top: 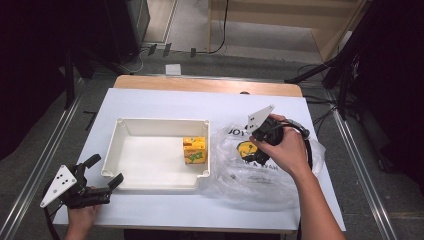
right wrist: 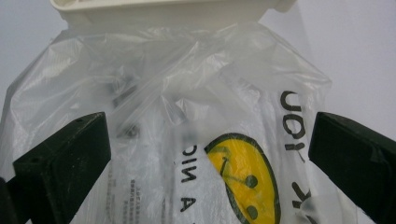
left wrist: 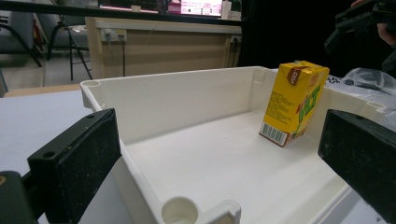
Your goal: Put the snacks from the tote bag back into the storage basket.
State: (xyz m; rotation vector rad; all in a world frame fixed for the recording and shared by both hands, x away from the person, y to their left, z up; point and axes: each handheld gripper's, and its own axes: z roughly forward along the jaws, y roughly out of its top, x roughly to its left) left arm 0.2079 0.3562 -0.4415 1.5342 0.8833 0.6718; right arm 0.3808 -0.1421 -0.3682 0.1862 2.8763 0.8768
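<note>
So the tray (top: pixel 150 150) sits roughly mid-tabletop (top: pixel 165 102), a bit toward the left edge. Inside it there's one drink carton (top: pixel 194 150), standing upright against the tray's right wall, about halfway between front and back. Right of the tray, touching its right wall, a plastic bag (top: pixel 250 175) lies flat, spreading toward the table's right edge. The right gripper (top: pixel 252 145) hangs over the bag, jaws spread. The left gripper (top: pixel 102 172) is at the tray's front-left corner, near the table's front-left corner, jaws apart around that corner.
</note>
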